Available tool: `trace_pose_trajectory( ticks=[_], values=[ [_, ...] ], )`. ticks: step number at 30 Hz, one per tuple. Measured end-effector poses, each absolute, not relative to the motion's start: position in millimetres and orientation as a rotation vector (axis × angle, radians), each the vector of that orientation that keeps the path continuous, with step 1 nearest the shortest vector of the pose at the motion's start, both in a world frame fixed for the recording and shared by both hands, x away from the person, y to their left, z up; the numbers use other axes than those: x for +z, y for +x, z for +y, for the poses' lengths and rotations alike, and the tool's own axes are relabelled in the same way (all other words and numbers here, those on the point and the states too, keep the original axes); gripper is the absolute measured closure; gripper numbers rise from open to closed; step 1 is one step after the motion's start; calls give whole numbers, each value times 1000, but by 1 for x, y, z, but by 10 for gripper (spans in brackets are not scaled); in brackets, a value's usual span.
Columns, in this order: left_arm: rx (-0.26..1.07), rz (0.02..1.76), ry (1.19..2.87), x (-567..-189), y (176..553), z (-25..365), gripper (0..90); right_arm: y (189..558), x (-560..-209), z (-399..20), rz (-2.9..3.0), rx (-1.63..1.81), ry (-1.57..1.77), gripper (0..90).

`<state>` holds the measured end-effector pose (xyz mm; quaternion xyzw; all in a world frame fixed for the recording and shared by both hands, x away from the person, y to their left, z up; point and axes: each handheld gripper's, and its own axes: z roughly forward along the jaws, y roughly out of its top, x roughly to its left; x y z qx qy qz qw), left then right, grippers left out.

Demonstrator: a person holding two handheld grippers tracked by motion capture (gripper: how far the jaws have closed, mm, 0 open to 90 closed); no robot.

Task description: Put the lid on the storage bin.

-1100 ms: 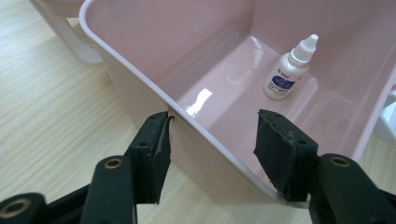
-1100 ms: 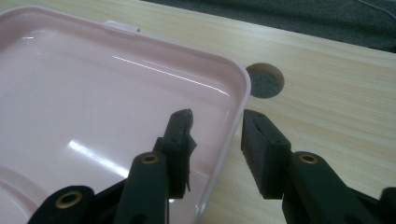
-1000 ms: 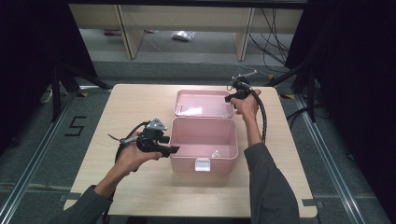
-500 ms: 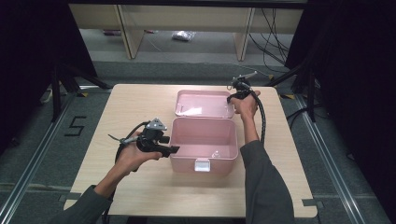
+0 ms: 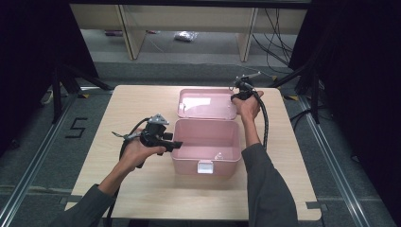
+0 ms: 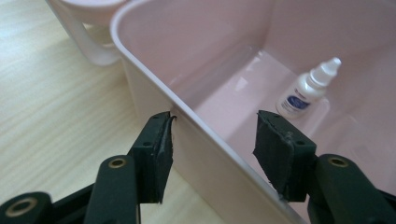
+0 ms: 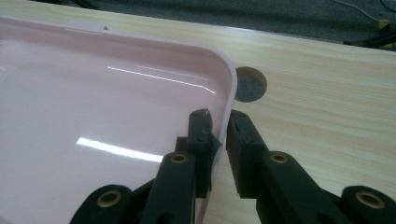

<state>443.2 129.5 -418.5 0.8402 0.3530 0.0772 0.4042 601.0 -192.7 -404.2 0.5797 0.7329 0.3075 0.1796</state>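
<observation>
An open pink plastic box [image 5: 206, 161] stands mid-table with its lid [image 5: 208, 104] laid back flat behind it. A small white dropper bottle [image 6: 306, 88] lies on the box floor [image 5: 219, 155]. My left gripper [image 5: 175, 145] straddles the box's left wall [image 6: 205, 140]. Its jaws have just been closing a little, but the inner pad still stands clear of the wall. My right gripper [image 5: 236, 92] is at the lid's far right corner. Its jaws [image 7: 219, 123] have just been closing and now pinch the lid's rim [image 7: 231, 79], one inside and one outside.
The wooden table [image 5: 142, 99] has a round cable hole [image 7: 250, 84] just beyond the lid's corner. A white latch [image 5: 204, 166] sits on the box's front wall. The right gripper's cable [image 5: 265, 123] trails along the table to the right of the box.
</observation>
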Motion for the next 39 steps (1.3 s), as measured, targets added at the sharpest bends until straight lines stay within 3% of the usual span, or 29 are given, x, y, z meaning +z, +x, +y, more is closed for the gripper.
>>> trace_pose_trajectory(
  ticks=[12, 16, 29, 39],
  values=[
    [210, 998, 2079, -418, 485, 123, 525, 601, -402, -192, 2055, 886, 1626, 816],
    [215, 989, 2096, -417, 489, 117, 636, 601, -401, -192, 2052, 897, 1617, 817],
    [260, 996, 2118, -420, 491, 108, 757, 592, -392, -194, 2022, 936, 1591, 830],
    [269, 985, 2123, -420, 491, 106, 765, 588, -384, -194, 2013, 932, 1571, 838]
  ],
)
